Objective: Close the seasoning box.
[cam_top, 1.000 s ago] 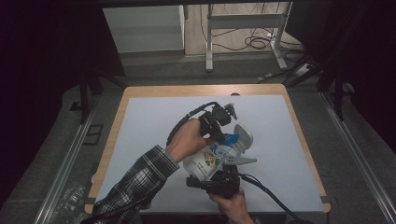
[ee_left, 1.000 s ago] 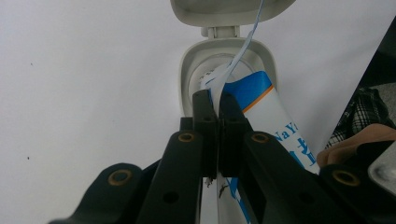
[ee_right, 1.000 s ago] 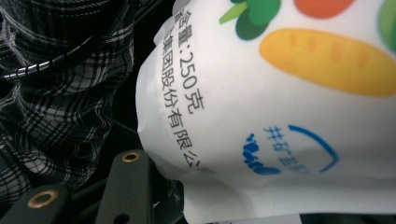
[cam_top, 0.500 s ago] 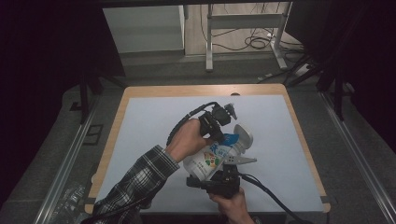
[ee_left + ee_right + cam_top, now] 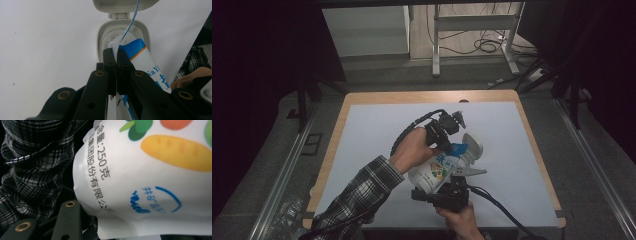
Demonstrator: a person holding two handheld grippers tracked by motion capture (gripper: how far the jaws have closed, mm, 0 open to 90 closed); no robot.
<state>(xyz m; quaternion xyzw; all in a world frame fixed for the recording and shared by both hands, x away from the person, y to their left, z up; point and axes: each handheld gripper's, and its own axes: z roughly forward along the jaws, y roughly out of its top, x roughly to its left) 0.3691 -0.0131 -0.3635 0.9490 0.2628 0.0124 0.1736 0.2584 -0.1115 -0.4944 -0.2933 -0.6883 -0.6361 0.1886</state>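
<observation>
A white container (image 5: pixel 435 172) printed with colourful vegetables lies tilted over the white table mat (image 5: pixel 377 130), mouth pointing away from me. Its flip lid (image 5: pixel 473 145) hangs open. My right gripper (image 5: pixel 447 186) is shut on the container's lower end; in the right gripper view the printed wall (image 5: pixel 155 177) sits right against one black jaw. My left gripper (image 5: pixel 116 53) is shut on the edge of a white and blue packet (image 5: pixel 140 56) that sticks out of the container's mouth (image 5: pixel 103 35). In the high view the left gripper (image 5: pixel 446 136) is just above the mouth.
A plaid sleeve (image 5: pixel 357 192) crosses the mat's near left part. The wooden table edge (image 5: pixel 427 96) frames the mat. Cables trail from both grippers, the right one (image 5: pixel 497 205) toward the near right corner. Table legs and floor cables (image 5: pixel 482 45) lie beyond the far edge.
</observation>
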